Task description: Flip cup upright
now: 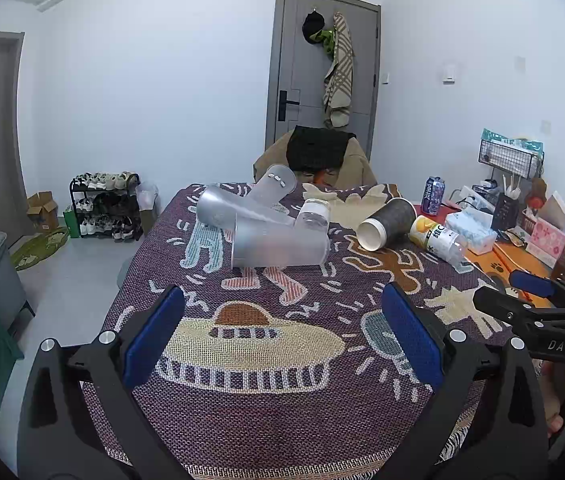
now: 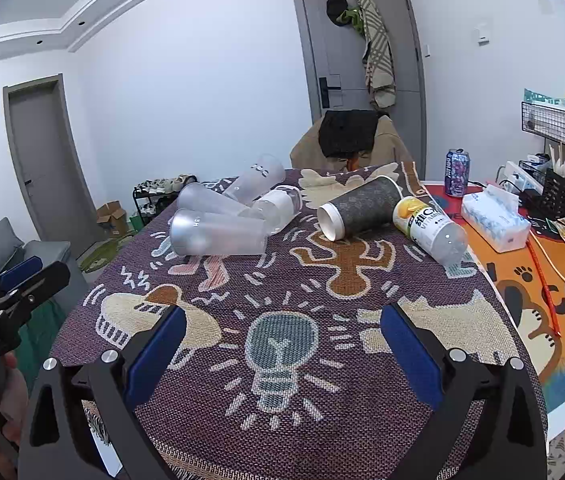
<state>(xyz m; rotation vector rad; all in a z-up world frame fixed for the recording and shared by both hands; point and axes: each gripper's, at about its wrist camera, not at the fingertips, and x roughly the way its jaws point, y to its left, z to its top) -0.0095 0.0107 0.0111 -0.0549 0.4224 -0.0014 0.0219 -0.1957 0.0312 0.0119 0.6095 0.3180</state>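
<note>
Three frosted plastic cups lie on their sides in a pile on the patterned cloth; the nearest one [image 1: 280, 245] [image 2: 218, 233] lies crosswise. A dark paper cup [image 1: 387, 222] [image 2: 360, 208] with a white inside lies on its side, mouth toward me. A clear jar [image 1: 314, 216] [image 2: 278, 209] lies between them. My left gripper [image 1: 282, 332] is open and empty, well short of the cups. My right gripper [image 2: 282, 336] is open and empty, also near the table's front. Each gripper shows at the edge of the other's view.
A yellow-labelled bottle [image 1: 438, 240] [image 2: 430, 230] lies right of the paper cup. A drink can [image 2: 457, 173], a tissue pack [image 2: 494, 216], boxes and a wire rack [image 2: 558, 124] crowd the right side. A chair [image 2: 350, 140] stands behind the table.
</note>
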